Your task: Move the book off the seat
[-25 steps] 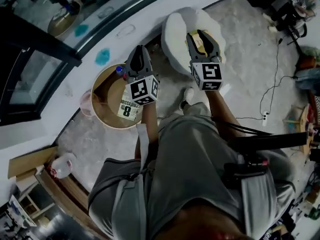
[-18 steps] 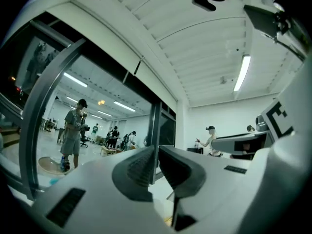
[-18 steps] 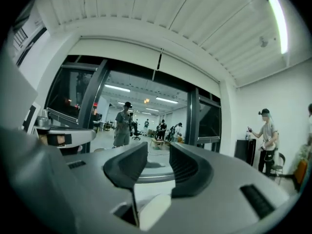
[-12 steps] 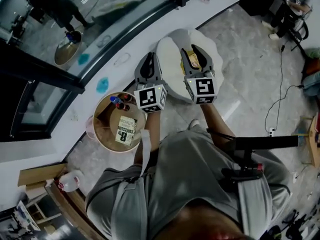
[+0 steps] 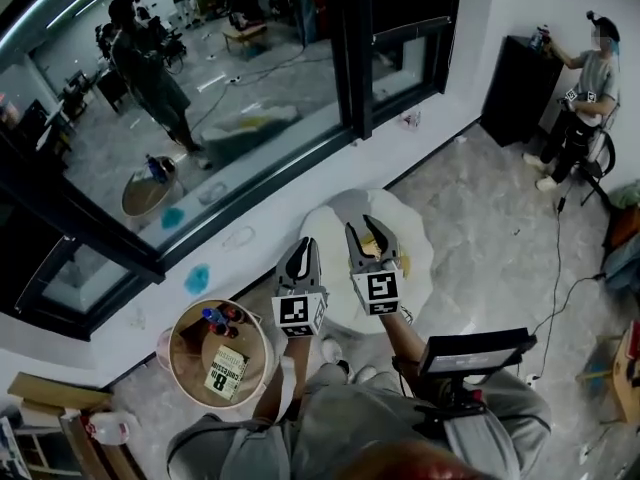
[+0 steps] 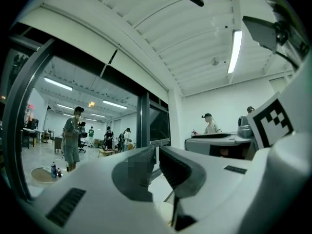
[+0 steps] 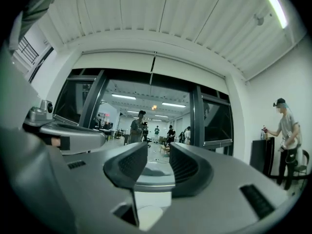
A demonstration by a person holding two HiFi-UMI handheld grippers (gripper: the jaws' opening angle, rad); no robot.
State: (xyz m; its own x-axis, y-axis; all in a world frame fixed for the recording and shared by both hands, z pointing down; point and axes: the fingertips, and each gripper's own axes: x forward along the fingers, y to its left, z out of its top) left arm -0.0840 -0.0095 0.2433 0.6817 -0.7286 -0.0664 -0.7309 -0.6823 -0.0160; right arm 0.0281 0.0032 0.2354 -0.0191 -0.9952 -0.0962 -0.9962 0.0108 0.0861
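Note:
The book [image 5: 226,374], white-covered with dark print, lies flat on the round wooden table [image 5: 182,333] at the lower left of the head view. The white cushioned seat [image 5: 418,240] stands to the table's right, by the window wall. My left gripper [image 5: 303,244] is held level at the seat's near left edge, away from the book. In the left gripper view its jaws [image 6: 157,152] are shut with nothing between them. My right gripper [image 5: 365,226] hovers level over the seat. A clear, empty gap shows between its jaws [image 7: 158,156], so it is open.
Small bottles [image 5: 218,317] share the table with the book. A glass window wall [image 5: 250,118] runs behind the seat. A black cabinet [image 5: 515,88] and a person [image 5: 585,78] are at the far right. A cable [image 5: 560,298] trails over the floor.
Both grippers have moved away from the table and further over the white seat. The head view has lifted and now takes in the window wall. The book stays on the table.

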